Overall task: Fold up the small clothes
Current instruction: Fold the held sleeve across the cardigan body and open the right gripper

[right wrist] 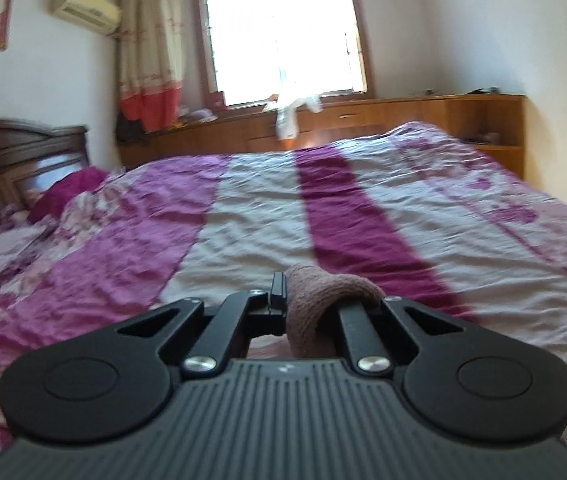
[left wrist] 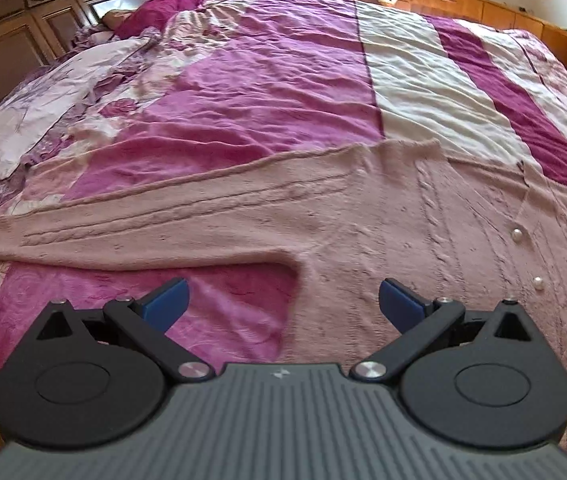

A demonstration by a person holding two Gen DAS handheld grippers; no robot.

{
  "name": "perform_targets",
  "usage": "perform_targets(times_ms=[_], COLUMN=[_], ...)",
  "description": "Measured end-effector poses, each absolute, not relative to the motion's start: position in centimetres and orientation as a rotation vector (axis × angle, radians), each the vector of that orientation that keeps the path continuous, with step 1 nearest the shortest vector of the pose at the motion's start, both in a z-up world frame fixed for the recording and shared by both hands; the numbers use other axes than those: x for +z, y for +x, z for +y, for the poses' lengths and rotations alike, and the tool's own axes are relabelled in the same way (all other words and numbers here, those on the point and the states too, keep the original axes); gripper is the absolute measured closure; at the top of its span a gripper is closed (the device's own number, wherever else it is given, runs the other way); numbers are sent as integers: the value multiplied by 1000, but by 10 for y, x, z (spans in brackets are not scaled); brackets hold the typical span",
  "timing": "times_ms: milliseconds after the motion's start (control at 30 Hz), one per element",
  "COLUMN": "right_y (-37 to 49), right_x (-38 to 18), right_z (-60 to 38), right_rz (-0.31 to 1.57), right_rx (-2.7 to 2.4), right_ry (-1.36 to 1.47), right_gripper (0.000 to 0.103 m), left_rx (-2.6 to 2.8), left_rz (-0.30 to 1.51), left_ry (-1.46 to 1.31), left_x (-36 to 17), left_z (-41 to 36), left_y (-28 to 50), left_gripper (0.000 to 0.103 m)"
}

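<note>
The left tool (left wrist: 283,304) hangs just above the bed with its two blue fingers (left wrist: 167,304) wide apart and holding nothing. Directly under it and a little ahead lies the pink knitted cardigan (left wrist: 363,232), spread flat on the bedcover (left wrist: 283,80). Its left fingertip is over the bare cover inside the angle between sleeve and body, and its right fingertip is over the body of the garment. The sleeve (left wrist: 143,224) stretches away to the left, almost to the near edge of the bed. Two pearl buttons (left wrist: 517,235) sit on the front, at the right side.

The right tool (right wrist: 303,300) is closed on a fold of the same pink cardigan (right wrist: 323,296), which bulges up between its fingers, lifted off the cover.

Beyond the cardigan the striped cover is free, only wrinkled, up to the far edge. A wooden headboard (left wrist: 15,32) stands at the left, and a low wooden cabinet (right wrist: 403,120) runs under the window (right wrist: 279,36) behind the bed.
</note>
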State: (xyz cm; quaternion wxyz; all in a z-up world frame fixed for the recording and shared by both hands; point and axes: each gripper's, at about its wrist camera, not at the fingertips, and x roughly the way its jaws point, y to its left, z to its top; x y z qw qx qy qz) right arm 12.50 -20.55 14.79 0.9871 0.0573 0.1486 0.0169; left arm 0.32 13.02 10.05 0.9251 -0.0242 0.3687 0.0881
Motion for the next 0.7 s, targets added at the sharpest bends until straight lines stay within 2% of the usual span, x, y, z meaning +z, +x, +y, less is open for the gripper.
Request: perform_targets(times_ms=[400, 500, 567, 633, 700], right_y=[147, 140, 128, 116, 106], right_x=[47, 35, 38, 41, 47], right_z=[-108, -100, -98, -98, -101], right_rz=[590, 656, 648, 661, 673], right_rx=[201, 206, 234, 258, 271], right_ry=[93, 84, 98, 113, 137], right_gripper=[91, 73, 53, 45, 45], left_rx=[196, 180, 161, 142, 124], left_rz=[774, 779, 777, 777, 777], left_ry=[-97, -96, -95, -84, -72], left_x=[88, 84, 83, 83, 83], left_z=[157, 154, 150, 144, 136], left_y=[-4, 0, 3, 6, 11], left_gripper=[0, 0, 0, 0, 0])
